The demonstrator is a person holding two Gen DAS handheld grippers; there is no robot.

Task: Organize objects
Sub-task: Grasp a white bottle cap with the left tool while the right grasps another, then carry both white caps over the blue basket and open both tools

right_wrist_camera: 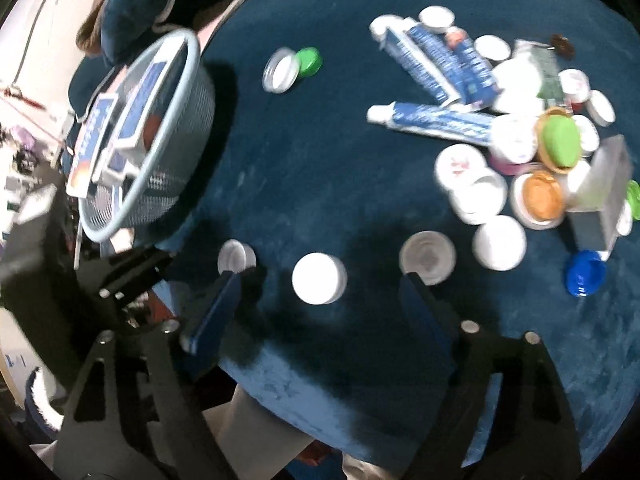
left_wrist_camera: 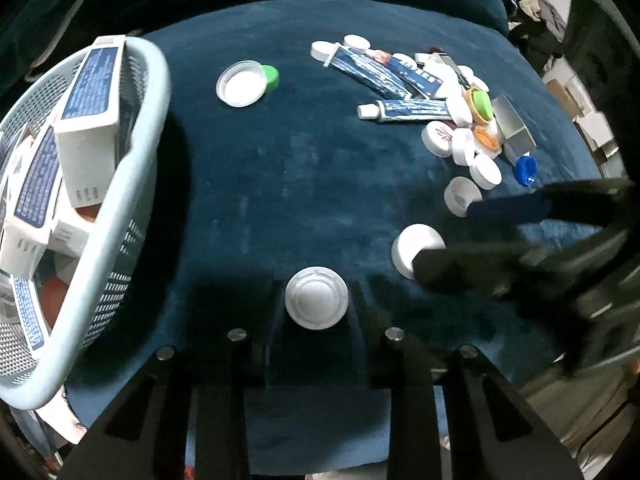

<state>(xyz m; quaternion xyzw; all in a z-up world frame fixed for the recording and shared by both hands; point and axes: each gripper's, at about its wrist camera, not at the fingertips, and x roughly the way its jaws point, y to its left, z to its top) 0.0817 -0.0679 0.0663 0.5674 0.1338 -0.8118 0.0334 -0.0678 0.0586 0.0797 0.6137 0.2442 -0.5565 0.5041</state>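
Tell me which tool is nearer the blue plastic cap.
Right. The right tool straddles a white cap, a few caps from the blue plastic cap; the left tool, gripping another white cap, sits farther away.

Left gripper (left_wrist_camera: 316, 298) pitched steeply downward, jaws drawn in narrow and pressing on a white cap (left_wrist_camera: 316, 298) from both sides. Right gripper (right_wrist_camera: 318, 280) likewise tilted steeply down, jaws standing wide apart, a white lid (right_wrist_camera: 319, 278) between them untouched, fingertips at 9 and 3 o'clock of it. Right gripper's dark fingers (left_wrist_camera: 460, 258) blurred in the left wrist view, reaching in from 3 o'clock.
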